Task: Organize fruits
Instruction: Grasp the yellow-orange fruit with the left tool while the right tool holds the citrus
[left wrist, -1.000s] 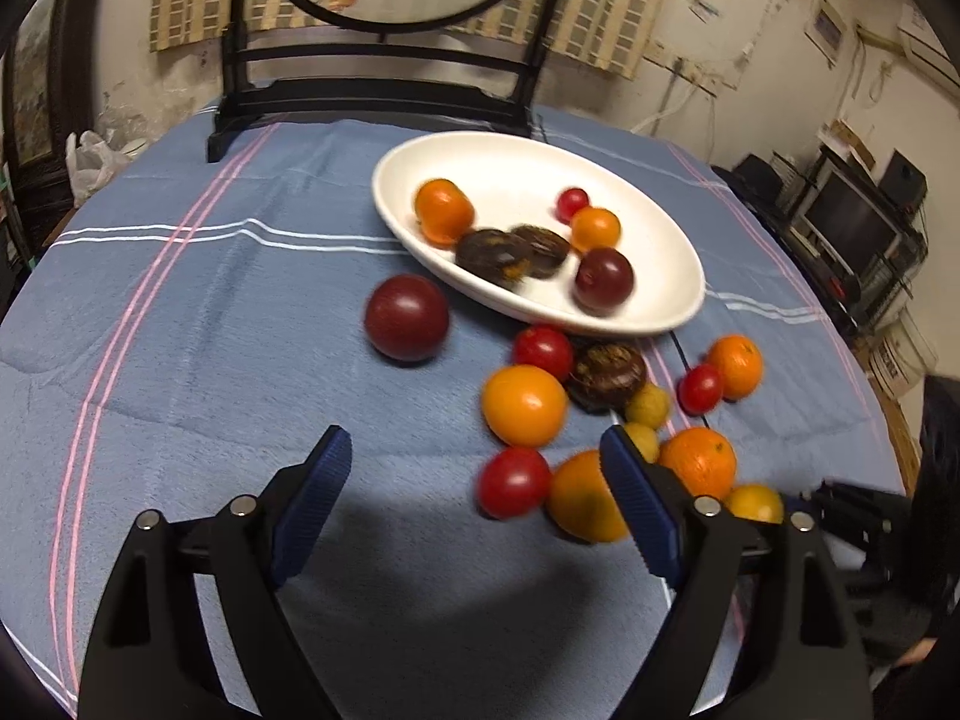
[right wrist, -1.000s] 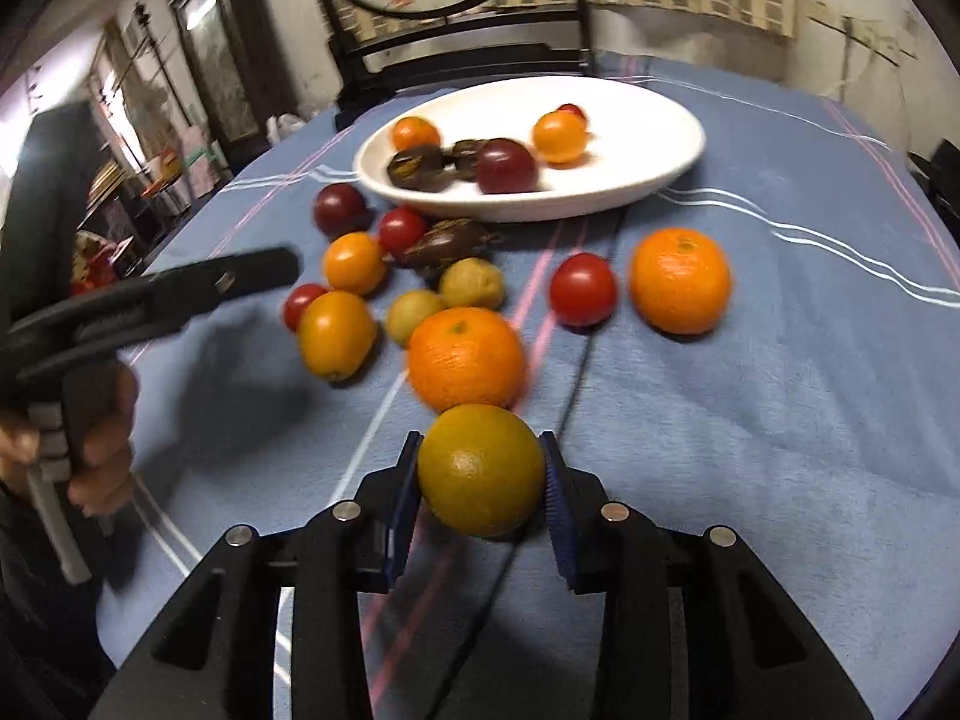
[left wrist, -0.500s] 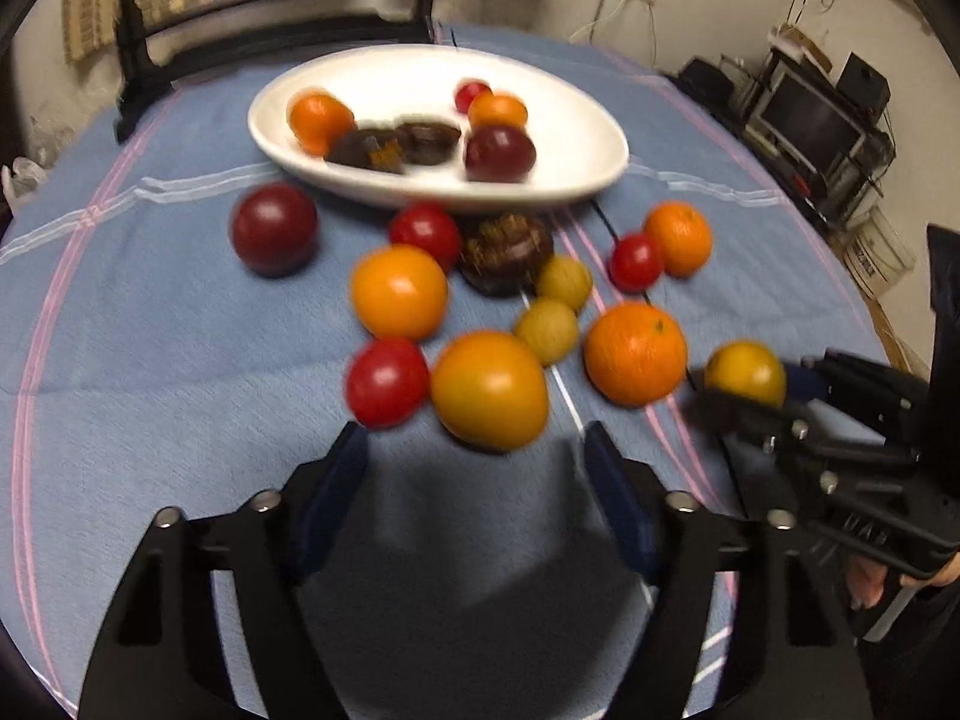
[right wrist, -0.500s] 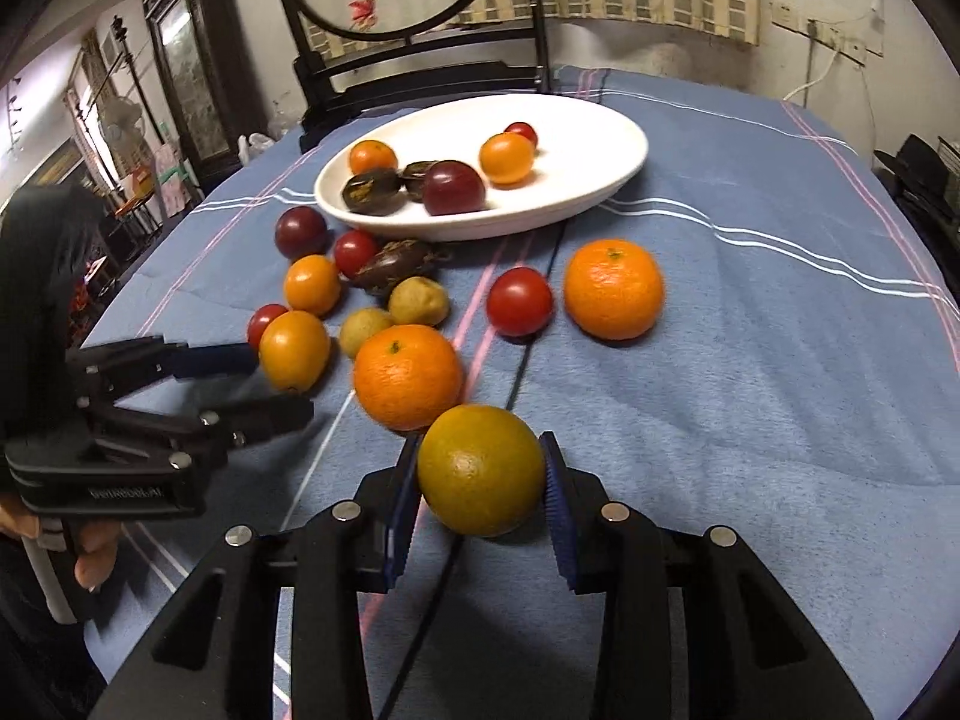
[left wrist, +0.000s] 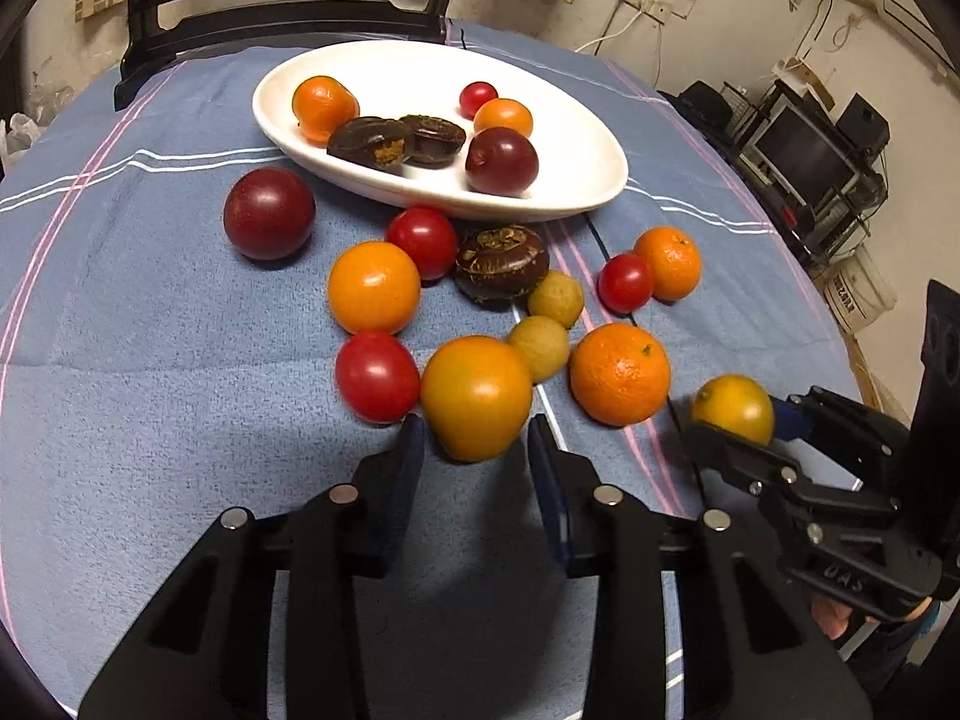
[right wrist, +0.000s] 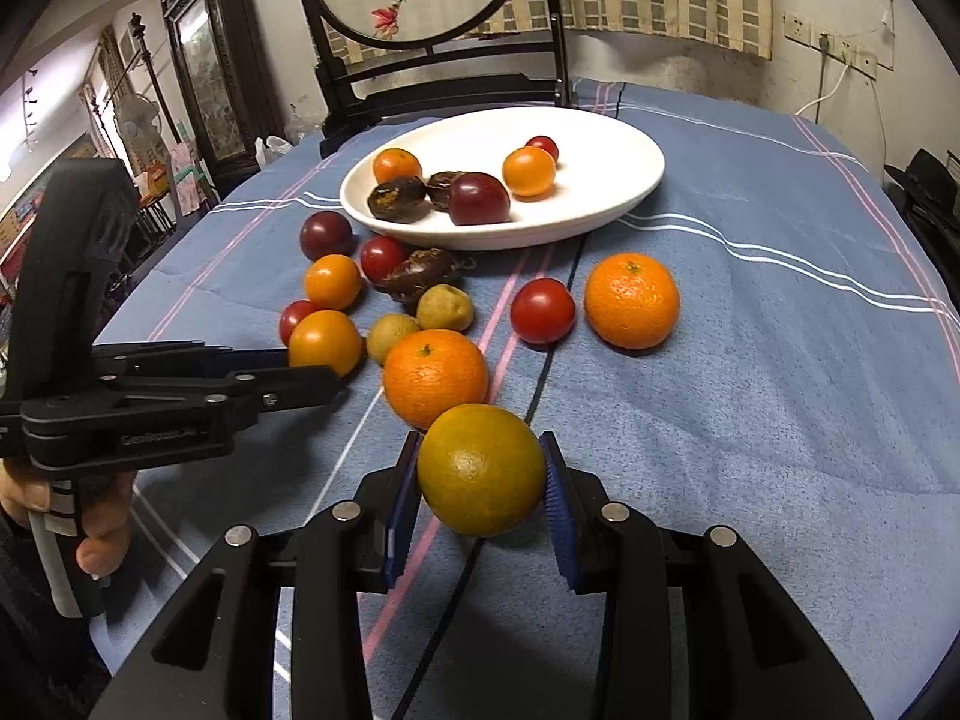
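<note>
Left gripper (left wrist: 475, 441): fingers closing around the yellow-orange fruit (left wrist: 476, 397) on the table (left wrist: 150, 360), among loose fruit before the white plate (left wrist: 600, 180).
Right gripper (right wrist: 480, 486): clamped on the greenish orange (right wrist: 481, 468).
Advice: centre the pads, avoid nudging the red tomato (left wrist: 377, 377).

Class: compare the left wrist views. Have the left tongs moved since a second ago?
Yes. The left tongs advanced toward the white plate and are closing around a yellow-orange fruit.
</note>
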The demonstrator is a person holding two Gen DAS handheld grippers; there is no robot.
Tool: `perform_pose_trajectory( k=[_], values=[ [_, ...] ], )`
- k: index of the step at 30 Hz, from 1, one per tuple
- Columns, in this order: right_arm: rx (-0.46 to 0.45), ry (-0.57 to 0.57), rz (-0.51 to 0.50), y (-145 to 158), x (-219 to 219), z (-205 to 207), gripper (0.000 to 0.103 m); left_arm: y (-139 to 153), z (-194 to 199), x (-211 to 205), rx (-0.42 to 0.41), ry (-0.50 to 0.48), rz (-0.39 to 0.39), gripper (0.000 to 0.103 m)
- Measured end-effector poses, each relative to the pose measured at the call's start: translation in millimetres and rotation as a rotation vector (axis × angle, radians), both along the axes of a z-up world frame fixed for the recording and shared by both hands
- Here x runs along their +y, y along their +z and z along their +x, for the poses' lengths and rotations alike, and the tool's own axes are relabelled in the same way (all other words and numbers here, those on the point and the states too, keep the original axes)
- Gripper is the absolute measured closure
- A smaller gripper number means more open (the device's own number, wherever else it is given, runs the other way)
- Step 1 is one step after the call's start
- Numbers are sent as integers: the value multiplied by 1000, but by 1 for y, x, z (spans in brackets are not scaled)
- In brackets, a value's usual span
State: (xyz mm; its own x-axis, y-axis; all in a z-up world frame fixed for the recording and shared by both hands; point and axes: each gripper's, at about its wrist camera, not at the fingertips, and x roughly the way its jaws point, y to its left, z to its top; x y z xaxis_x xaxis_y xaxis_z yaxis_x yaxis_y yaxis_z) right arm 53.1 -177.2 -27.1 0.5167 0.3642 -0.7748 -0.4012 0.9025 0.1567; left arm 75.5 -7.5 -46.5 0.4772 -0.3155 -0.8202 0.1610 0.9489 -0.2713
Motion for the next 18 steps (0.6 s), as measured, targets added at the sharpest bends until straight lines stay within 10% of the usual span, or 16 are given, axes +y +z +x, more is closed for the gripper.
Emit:
perform_pose_trajectory(
  k=[18],
  values=[
    [5,4,11,-1,-1,-2,65,4,12,-20,-119,32,101,67]
  ],
)
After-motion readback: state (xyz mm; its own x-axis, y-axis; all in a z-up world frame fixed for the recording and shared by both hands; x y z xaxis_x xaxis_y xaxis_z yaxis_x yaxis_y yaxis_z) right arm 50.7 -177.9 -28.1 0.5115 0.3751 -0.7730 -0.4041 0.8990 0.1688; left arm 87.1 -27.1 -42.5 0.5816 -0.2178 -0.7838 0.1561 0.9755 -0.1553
